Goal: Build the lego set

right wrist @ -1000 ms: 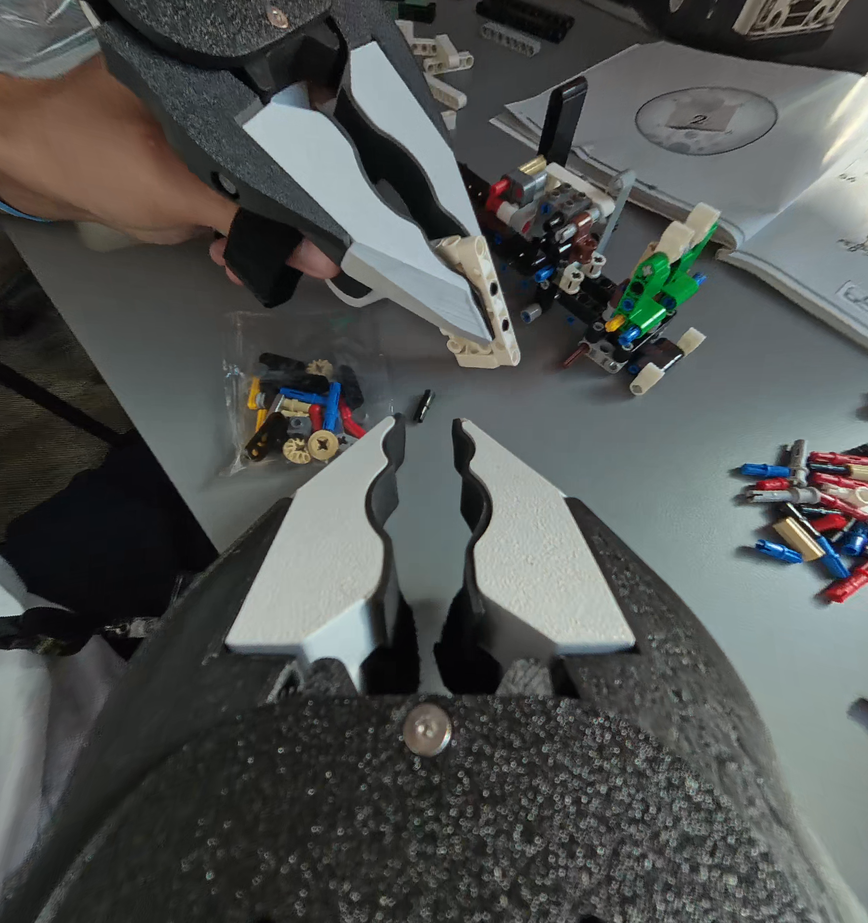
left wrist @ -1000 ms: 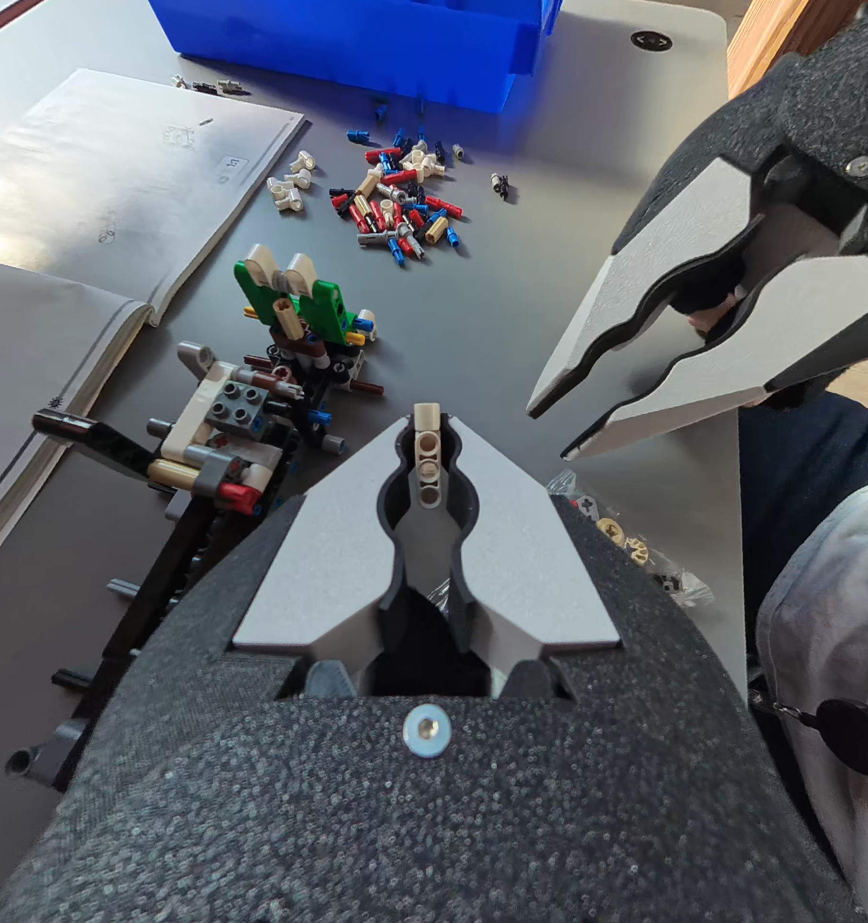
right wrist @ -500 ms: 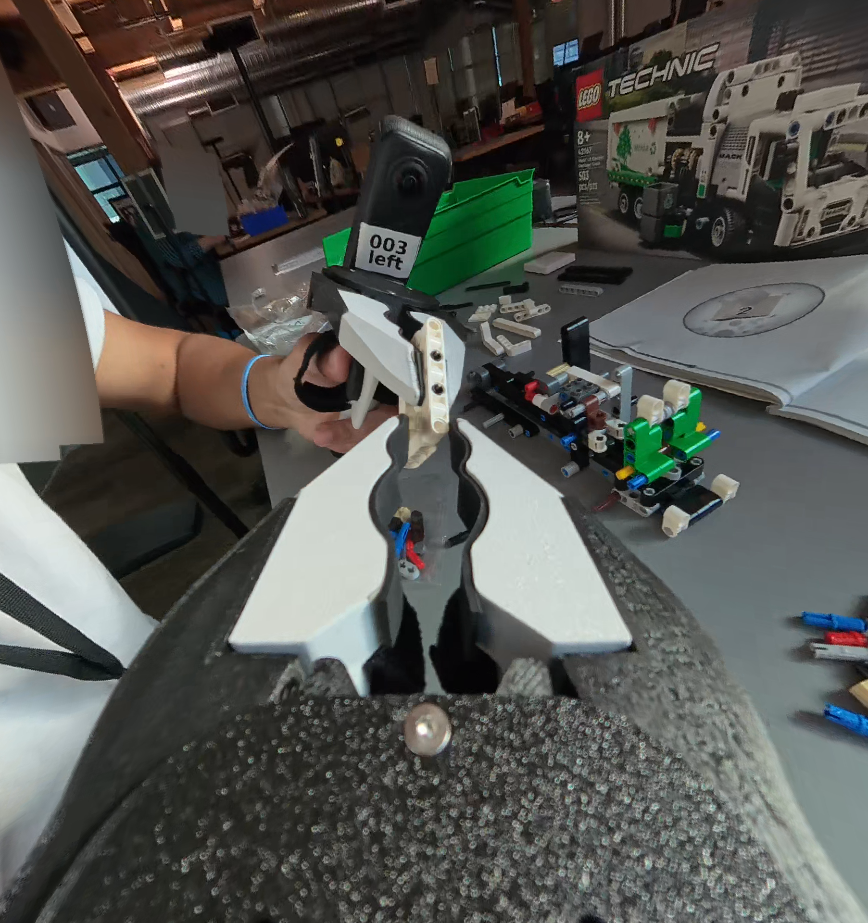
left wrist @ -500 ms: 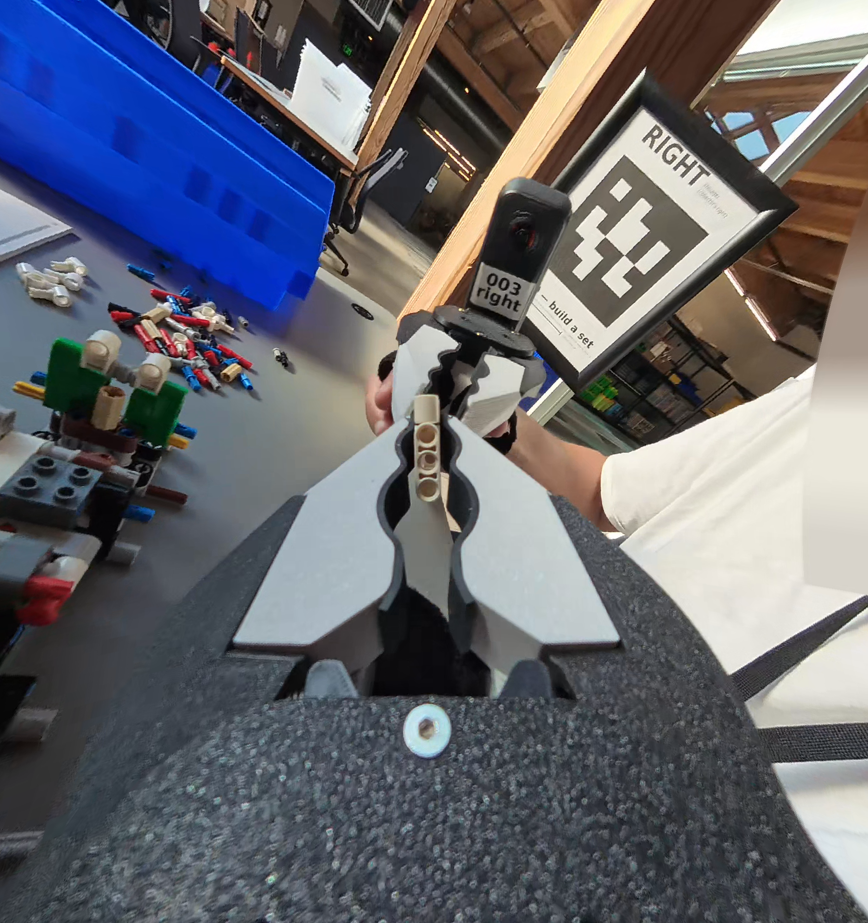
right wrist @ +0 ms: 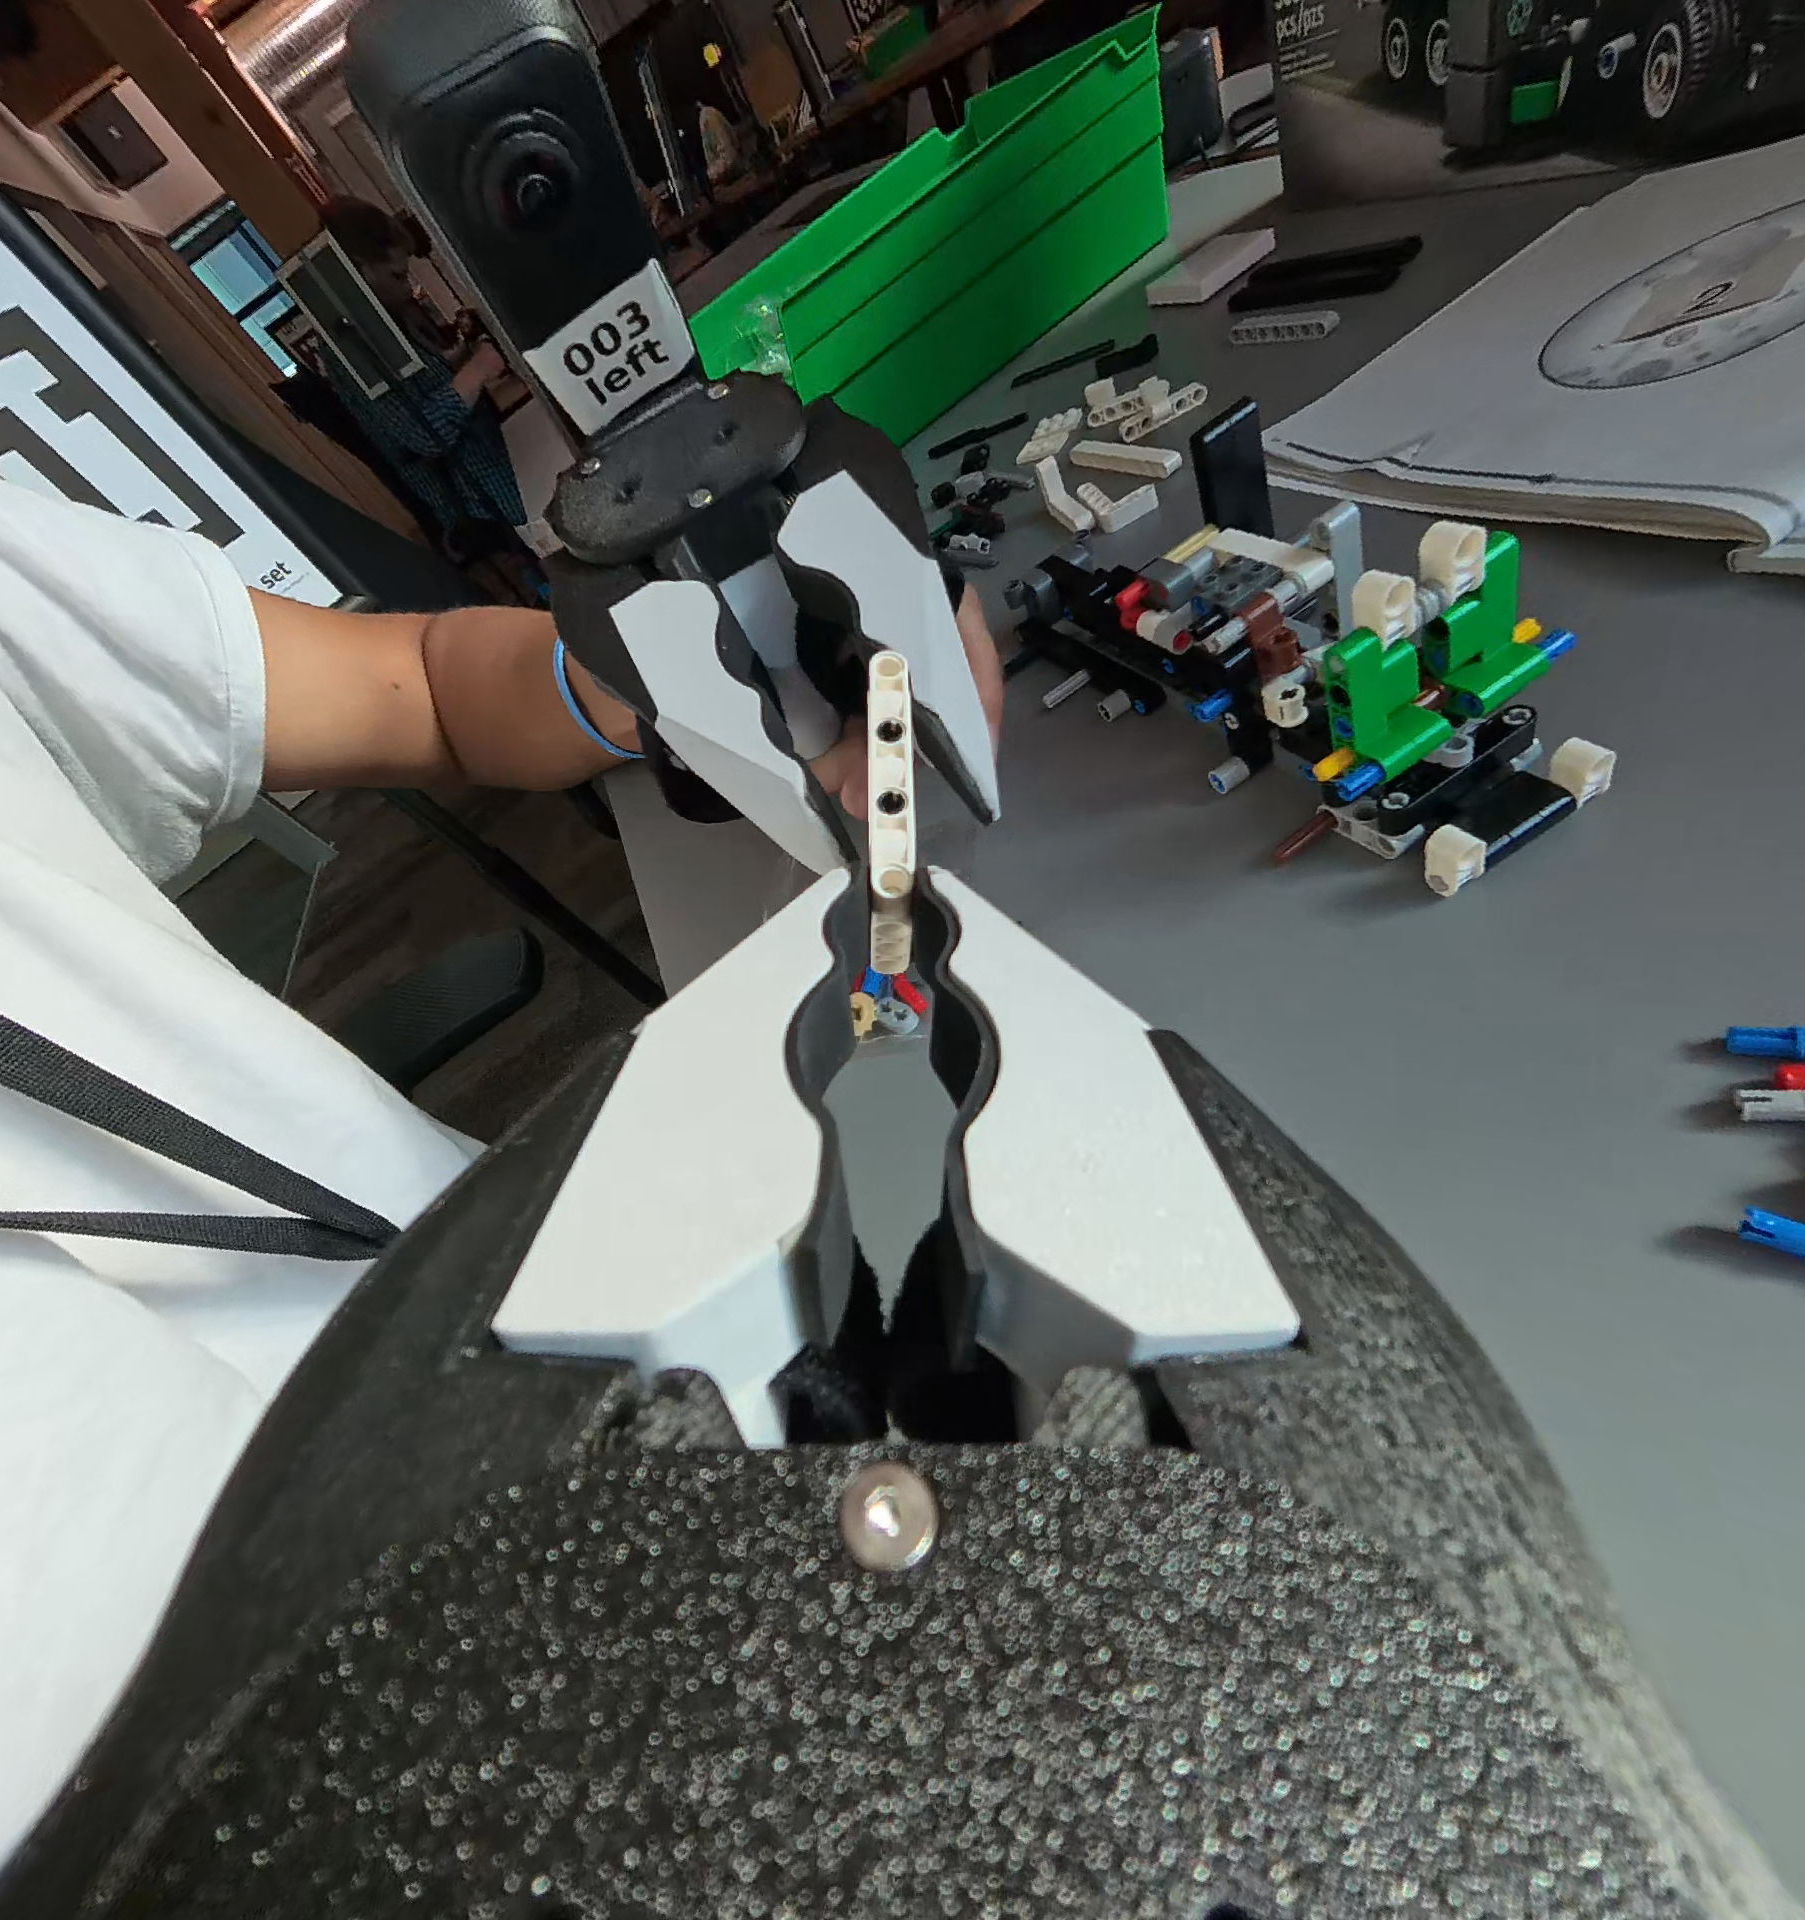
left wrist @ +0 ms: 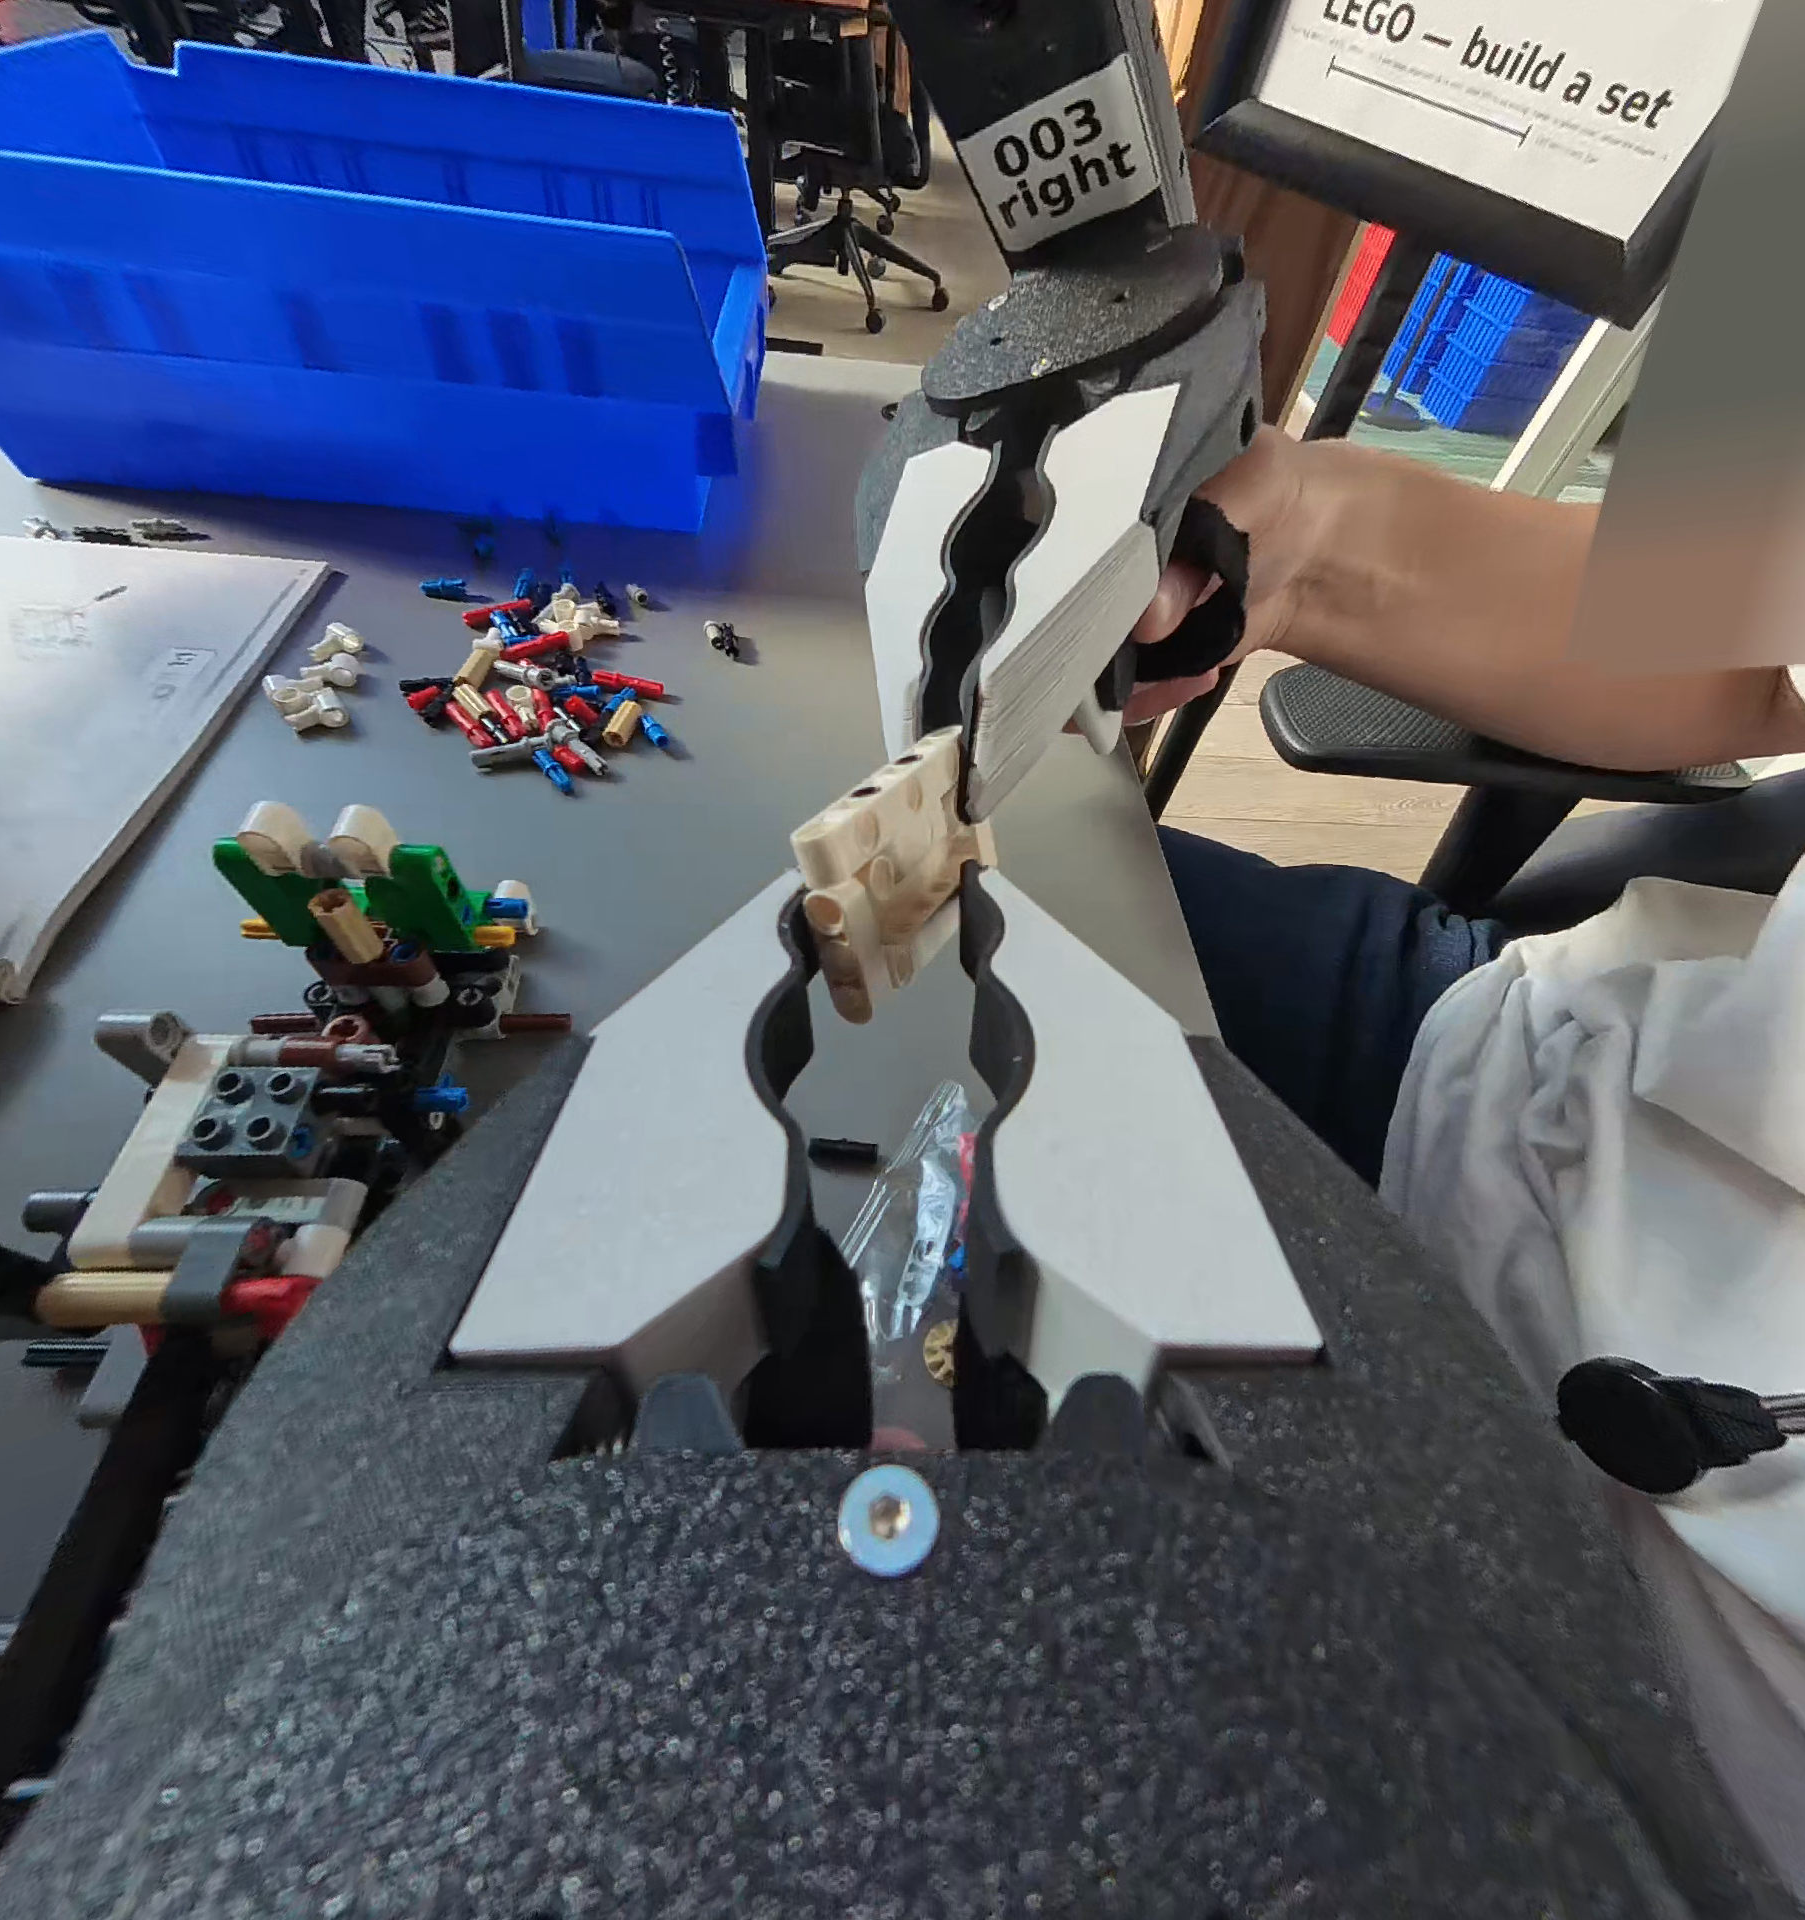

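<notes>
A tan beam piece with holes (left wrist: 877,862) hangs above the grey table (left wrist: 669,862), between both grippers. My right gripper (right wrist: 890,881) is shut on its near end; the left wrist view shows the right gripper (left wrist: 965,805) coming down from above and pinching the piece's edge. My left gripper (left wrist: 882,888) is open, its fingers standing either side of the piece. The right wrist view shows the left gripper (right wrist: 906,840) spread wide, with gaps beside the tan piece (right wrist: 890,769).
A partly built model (left wrist: 337,997) with green parts stands left, also in the right wrist view (right wrist: 1345,665). Loose coloured pins (left wrist: 534,686), a blue bin (left wrist: 358,312), a green bin (right wrist: 960,260), open booklets (left wrist: 77,707) and a clear parts bag (left wrist: 919,1195) lie around. My left and right fingertips are right by each other.
Earlier my left gripper was shut on the tan piece and the right stood open. The right has now shut on it and the left has opened. Both views have tilted down towards the table.
</notes>
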A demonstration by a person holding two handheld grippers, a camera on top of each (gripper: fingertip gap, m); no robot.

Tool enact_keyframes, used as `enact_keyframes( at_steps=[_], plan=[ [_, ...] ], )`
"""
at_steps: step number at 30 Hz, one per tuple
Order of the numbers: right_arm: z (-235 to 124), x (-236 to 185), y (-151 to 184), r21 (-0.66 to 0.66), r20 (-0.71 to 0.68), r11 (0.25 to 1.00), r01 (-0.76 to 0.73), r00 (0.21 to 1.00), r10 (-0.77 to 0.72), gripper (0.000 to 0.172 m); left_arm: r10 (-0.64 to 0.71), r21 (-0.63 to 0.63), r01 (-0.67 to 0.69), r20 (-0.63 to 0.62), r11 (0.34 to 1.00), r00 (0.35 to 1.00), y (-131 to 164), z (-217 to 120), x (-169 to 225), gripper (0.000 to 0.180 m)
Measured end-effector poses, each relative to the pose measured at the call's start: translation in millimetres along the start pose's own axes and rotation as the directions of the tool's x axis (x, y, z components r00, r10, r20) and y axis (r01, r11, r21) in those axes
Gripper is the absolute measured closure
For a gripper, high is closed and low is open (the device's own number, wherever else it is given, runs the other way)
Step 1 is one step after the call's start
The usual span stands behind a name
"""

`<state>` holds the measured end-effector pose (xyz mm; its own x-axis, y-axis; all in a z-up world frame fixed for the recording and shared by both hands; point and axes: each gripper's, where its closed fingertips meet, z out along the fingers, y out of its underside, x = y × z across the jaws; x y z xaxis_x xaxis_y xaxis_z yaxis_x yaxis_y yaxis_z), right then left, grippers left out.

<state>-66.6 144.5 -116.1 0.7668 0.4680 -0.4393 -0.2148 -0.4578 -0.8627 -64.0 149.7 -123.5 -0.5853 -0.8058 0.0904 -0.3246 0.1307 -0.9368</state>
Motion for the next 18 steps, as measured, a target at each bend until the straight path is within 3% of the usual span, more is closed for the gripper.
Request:
enact_keyframes(
  at_steps=[8,12,14,18],
  plan=[
    [2,-1,3,-0.064,-0.027,0.997,0.033,0.999,-0.035,0.164,-0.208,-0.034,0.205,-0.136,0.978,0.969,3,0,9,0.176],
    [2,22,-6,-0.014,-0.219,0.993,0.114,0.969,-0.114,0.160,-0.218,-0.023,0.217,-0.013,0.976,0.976,-1,-11,-16,0.176],
    [1,33,4,-0.117,-0.351,0.981,0.157,0.917,-0.188,0.147,-0.215,0.017,0.215,0.072,0.977,0.974,-11,-29,-38,0.177],
    [29,23,33,-0.285,-0.435,0.937,0.203,0.844,-0.315,0.148,-0.123,-0.048,0.136,0.206,0.990,0.971,0,-36,-54,0.177]
  ],
)
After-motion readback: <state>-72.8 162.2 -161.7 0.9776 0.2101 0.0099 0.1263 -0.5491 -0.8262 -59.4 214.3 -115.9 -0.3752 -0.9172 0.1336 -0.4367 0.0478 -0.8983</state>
